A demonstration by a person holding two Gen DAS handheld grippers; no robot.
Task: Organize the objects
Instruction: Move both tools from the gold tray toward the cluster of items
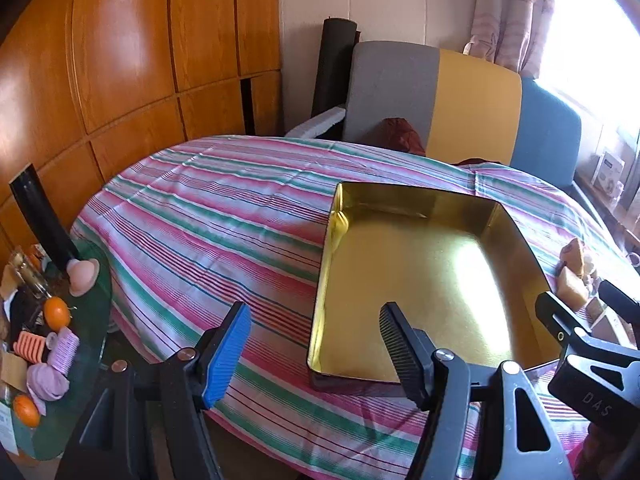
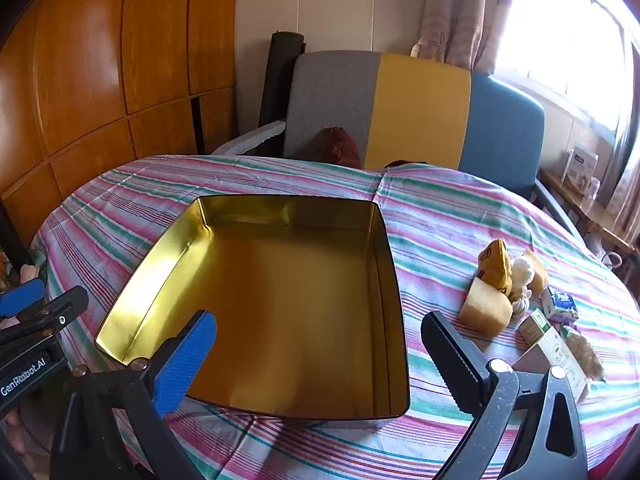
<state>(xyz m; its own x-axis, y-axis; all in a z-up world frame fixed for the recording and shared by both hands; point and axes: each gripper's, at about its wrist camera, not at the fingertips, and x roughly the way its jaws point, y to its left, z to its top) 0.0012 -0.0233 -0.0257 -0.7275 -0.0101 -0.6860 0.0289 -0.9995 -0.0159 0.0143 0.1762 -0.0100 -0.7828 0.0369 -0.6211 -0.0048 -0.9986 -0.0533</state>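
The left gripper [image 1: 316, 344] is held with its jaws apart and nothing between them, tilted down over the near left corner of a gold tin [image 1: 420, 280]. The right gripper [image 2: 320, 340] is spread wide, also empty, above the tin's near edge. The tin sits open and bare inside on a striped tablecloth [image 2: 460, 216]. Just to its right, a small cluster is seen: a pale foam block [image 2: 486, 312], a yellow pouch [image 2: 498, 266], a cream soft toy [image 2: 522, 280] and a flat carton [image 2: 556, 352]. Judging from the empty tin, the sorting appears barely begun. The next move would likely call for the right gripper to be swung towards the cluster and closed on one item, probably the foam block nearest the tin.
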